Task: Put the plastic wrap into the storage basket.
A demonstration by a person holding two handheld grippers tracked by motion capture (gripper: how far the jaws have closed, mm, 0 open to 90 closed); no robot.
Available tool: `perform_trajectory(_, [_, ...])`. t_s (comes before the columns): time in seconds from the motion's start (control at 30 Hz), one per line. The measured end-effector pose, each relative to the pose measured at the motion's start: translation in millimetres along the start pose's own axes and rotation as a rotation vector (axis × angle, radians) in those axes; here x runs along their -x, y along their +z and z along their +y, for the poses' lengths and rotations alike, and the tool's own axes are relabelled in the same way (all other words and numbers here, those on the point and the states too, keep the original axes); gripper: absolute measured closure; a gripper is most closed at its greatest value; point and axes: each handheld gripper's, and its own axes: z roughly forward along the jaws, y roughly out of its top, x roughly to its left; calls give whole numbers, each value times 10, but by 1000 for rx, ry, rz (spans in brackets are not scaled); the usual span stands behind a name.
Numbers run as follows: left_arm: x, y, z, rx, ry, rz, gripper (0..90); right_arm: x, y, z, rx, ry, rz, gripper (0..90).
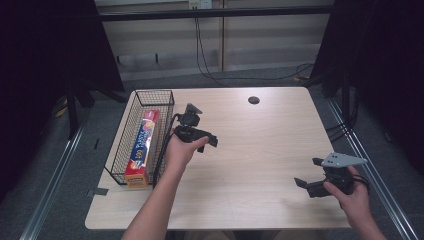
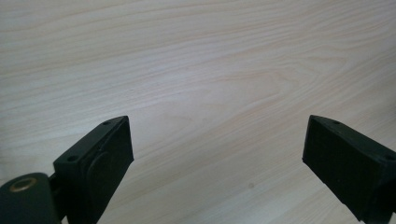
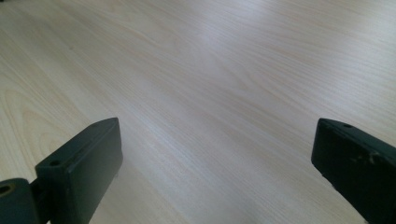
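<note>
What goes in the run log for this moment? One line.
left hand-held gripper: open, empty | right hand-held gripper: open, empty | long box: in wire basket

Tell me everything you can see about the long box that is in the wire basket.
The long box is a narrow carton, as it looks, mostly red and orange with a blue patch and a printed picture on its top face; the print is too small to read. It lies flat and lengthwise inside the black wire basket at the table's left edge, along the basket's right side. Its near end reaches the basket's near end. No gripper touches it; the left gripper is beside the basket, over bare table.
</note>
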Motion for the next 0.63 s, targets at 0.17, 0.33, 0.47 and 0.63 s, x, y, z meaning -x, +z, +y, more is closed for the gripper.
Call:
perform_trajectory(0.17, [41, 60, -61, -3, 15, -8, 84, -1, -8, -4, -1, -1, -6, 19])
perform_trajectory(0.33, [57, 126, -128, -9, 26, -10, 84, -1, -7, -12, -3, -2, -5, 19])
perform_trajectory(0.47, [66, 181, -178, -18, 25, -16, 84, -2, -1, -22, -5, 0, -3, 19])
perform_trajectory(0.63, [88, 251, -238, -21, 54, 2, 81, 8, 16, -44, -20, 4, -6, 19])
